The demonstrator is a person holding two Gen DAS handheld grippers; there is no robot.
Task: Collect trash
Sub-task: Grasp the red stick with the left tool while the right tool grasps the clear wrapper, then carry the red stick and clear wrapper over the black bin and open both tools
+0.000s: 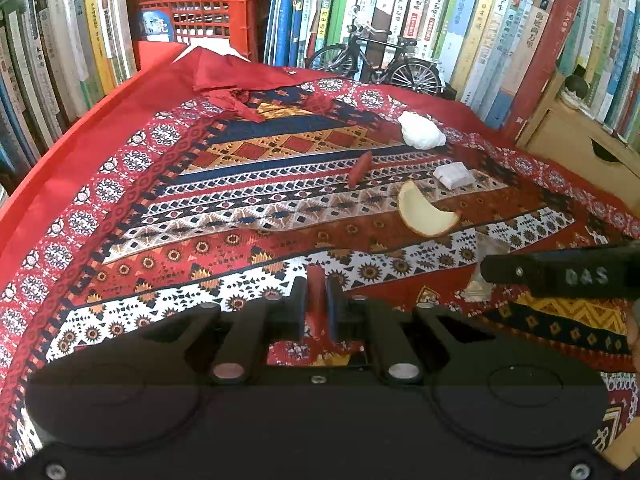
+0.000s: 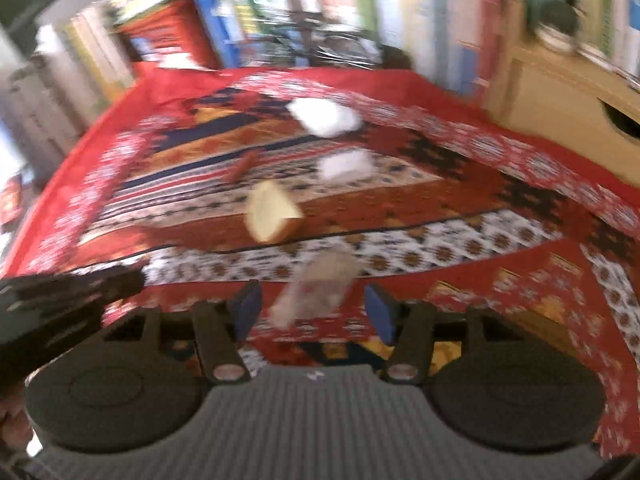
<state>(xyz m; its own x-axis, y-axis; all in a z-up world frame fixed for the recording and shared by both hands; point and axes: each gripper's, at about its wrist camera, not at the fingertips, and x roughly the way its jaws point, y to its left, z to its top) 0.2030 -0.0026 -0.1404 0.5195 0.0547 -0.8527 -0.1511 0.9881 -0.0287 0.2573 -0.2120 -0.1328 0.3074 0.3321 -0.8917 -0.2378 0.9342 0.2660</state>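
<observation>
We see a cloth [image 1: 224, 216] banded in red, navy, white and ochre, with diamonds, zigzags and sun-like rosettes, inside a plain red border. At mid-frame lies a dark red stick [image 1: 359, 168]; right of it a white wad [image 1: 421, 131], a white packet [image 1: 454, 175] and a cream crescent of bread [image 1: 424, 212] with a brown crust. A clear, greyish wrapper [image 2: 316, 284] shows at lower centre of the right view. At upper left stands a red crate [image 1: 200, 20]; beside it a black bicycle model [image 1: 376, 60]. A tan box [image 1: 580, 144] sits at right.
</observation>
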